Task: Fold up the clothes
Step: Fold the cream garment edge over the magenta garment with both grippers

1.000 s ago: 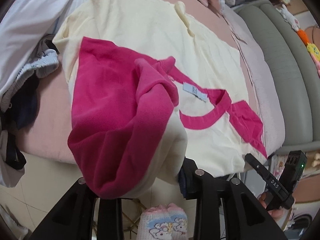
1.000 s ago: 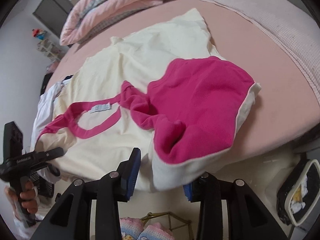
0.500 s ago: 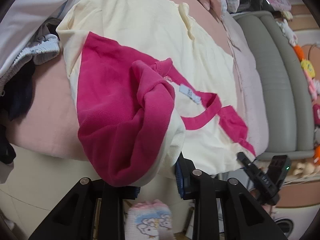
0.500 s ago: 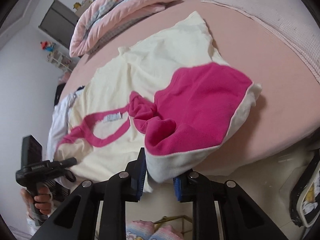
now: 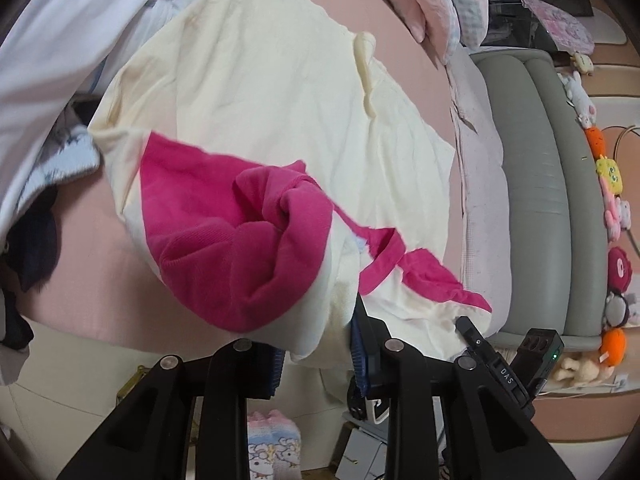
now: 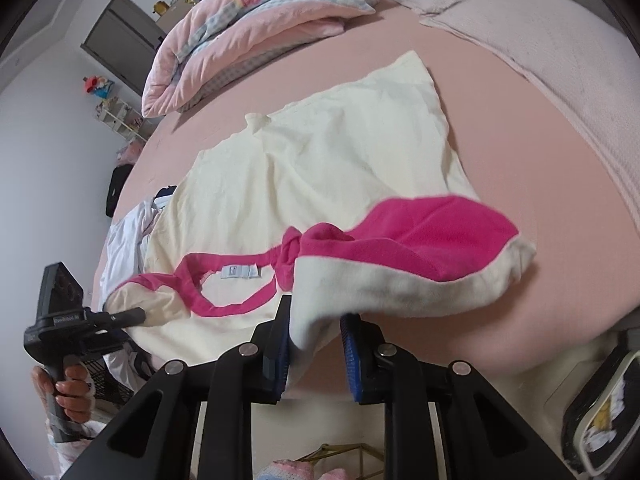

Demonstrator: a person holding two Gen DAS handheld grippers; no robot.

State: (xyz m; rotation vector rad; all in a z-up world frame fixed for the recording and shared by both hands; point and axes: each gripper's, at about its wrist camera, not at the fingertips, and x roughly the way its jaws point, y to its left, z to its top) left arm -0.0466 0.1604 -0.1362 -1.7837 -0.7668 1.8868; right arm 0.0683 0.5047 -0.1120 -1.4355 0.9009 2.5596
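A cream T-shirt [image 5: 280, 100] with magenta sleeves and a magenta collar [image 6: 224, 304] lies spread on the pink bed [image 6: 520, 140], neck end nearest me. My left gripper [image 5: 316, 344] is shut on the cream-lined hem of one magenta sleeve [image 5: 240, 240], which bunches up above the fingers. My right gripper [image 6: 314, 340] is shut on the hem of the other sleeve [image 6: 420, 236], held off the sheet. Each view shows the other gripper at the shirt's far shoulder: the right gripper [image 5: 500, 364], and the left gripper [image 6: 80, 320] in a hand [image 6: 68, 392].
A pile of white and dark clothes [image 5: 52, 60] sits beside the shirt. A folded pink quilt [image 6: 248, 20] and a pale pink blanket [image 6: 540, 40] lie further up the bed. A grey padded bench [image 5: 540, 200] with plush toys [image 5: 612, 200] flanks the bed.
Both grippers have risen and lifted the sleeves off the bed. The right gripper's jaws have closed onto the sleeve hem that was lying loose between them.
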